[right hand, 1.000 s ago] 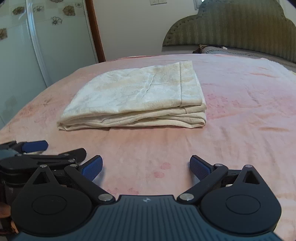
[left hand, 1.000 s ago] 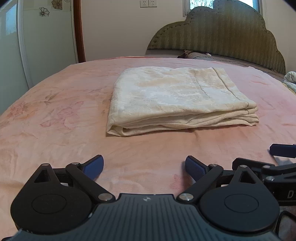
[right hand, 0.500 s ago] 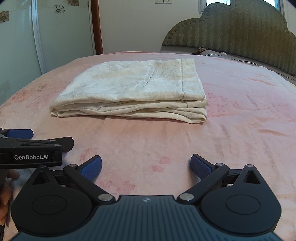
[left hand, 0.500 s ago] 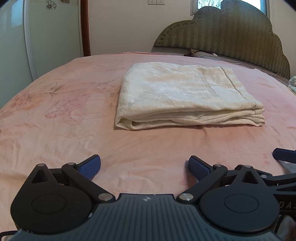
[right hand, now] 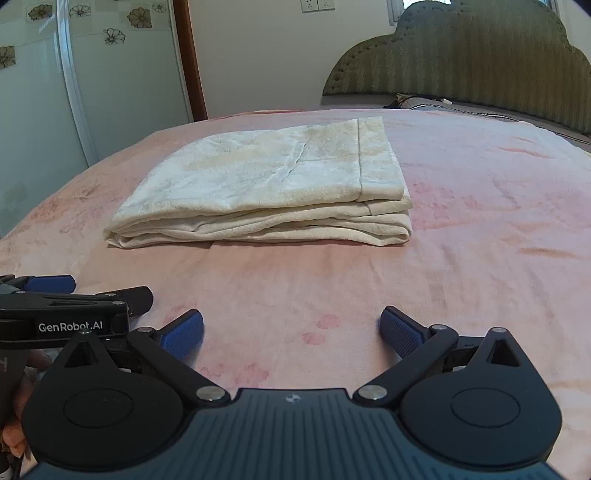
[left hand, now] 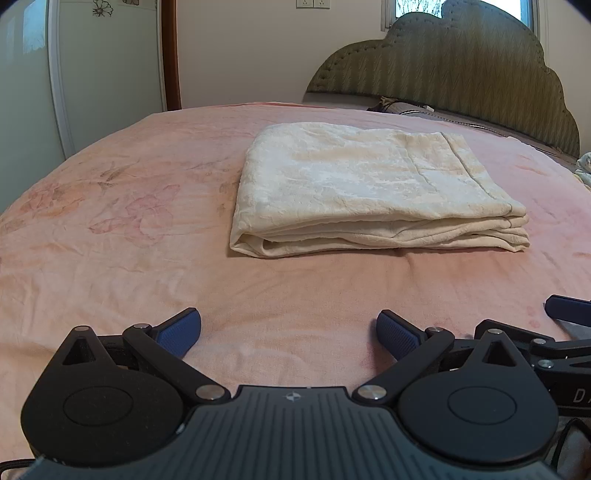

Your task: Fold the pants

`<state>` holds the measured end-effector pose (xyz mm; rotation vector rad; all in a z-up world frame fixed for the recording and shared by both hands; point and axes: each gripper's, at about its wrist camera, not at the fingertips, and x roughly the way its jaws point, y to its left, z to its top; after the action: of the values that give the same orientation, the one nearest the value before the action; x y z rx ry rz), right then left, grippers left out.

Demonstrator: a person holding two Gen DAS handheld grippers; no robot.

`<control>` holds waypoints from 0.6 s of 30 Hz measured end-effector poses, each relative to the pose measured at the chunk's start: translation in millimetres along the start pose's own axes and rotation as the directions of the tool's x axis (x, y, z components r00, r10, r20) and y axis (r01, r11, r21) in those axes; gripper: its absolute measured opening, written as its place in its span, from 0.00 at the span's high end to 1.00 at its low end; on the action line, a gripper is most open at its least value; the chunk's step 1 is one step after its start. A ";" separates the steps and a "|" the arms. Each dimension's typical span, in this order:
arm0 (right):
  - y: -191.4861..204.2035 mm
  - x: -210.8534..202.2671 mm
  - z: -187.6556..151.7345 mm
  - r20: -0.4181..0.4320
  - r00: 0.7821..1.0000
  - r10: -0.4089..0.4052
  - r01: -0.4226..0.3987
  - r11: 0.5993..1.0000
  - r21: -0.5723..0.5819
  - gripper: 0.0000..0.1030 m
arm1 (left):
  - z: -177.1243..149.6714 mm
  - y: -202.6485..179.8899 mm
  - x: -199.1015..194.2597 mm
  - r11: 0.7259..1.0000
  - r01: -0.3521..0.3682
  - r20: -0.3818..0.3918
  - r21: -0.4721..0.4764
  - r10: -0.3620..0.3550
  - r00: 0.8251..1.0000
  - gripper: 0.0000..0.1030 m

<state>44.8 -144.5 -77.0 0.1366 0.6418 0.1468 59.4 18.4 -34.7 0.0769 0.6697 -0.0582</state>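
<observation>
- Left gripper [left hand: 289,328] spread wide, holding nothing, low over the bed.
- Right gripper [right hand: 291,328] just beside it, equally wide and empty.
- Folded cream pants [left hand: 365,192] lie ahead, long axis left-right.
- Pink floral bedspread [left hand: 110,229]; green headboard [left hand: 461,66] behind.

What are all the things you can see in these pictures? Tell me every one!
Folded pants: one, cream, lying flat mid-bed.
Bedspread: one, pink with faded flowers, covering the bed.
Headboard: one, olive green, far end of the bed.
Wall sockets: two, white, high on the wall.
Wardrobe doors: pale with flower prints, on the left.
Left gripper: black, blue pads, open, empty.
Right gripper: black, blue pads, open, empty.
</observation>
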 end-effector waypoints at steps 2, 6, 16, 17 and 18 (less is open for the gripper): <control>-1.8 -0.6 0.0 0.004 1.000 0.007 -0.007 1.000 0.010 0.00 | 0.0 -0.1 0.0 1.000 0.000 0.000 0.000 0.000 1.000 0.00; -3.0 -1.3 0.1 0.006 1.000 0.011 -0.011 1.000 0.015 0.00 | 0.0 -0.1 0.1 1.000 -0.001 0.000 0.001 0.001 1.000 0.00; -2.8 -1.9 0.0 0.007 1.000 0.013 -0.013 1.000 0.018 0.00 | 0.1 -0.7 0.3 1.000 -0.004 -0.001 0.006 0.004 1.000 0.00; -3.1 -2.0 0.0 0.008 1.000 0.016 -0.016 1.000 0.021 0.00 | -0.1 -0.6 0.1 1.000 -0.004 -0.001 0.006 0.004 1.000 0.00; -3.4 -1.9 0.0 0.009 1.000 0.017 -0.017 1.000 0.023 0.00 | 0.1 -0.3 0.3 1.000 -0.004 -0.001 0.006 0.004 1.000 0.00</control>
<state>43.6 -148.1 -76.4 0.1651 0.6342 0.1553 59.6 18.1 -34.8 0.0837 0.6706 -0.0562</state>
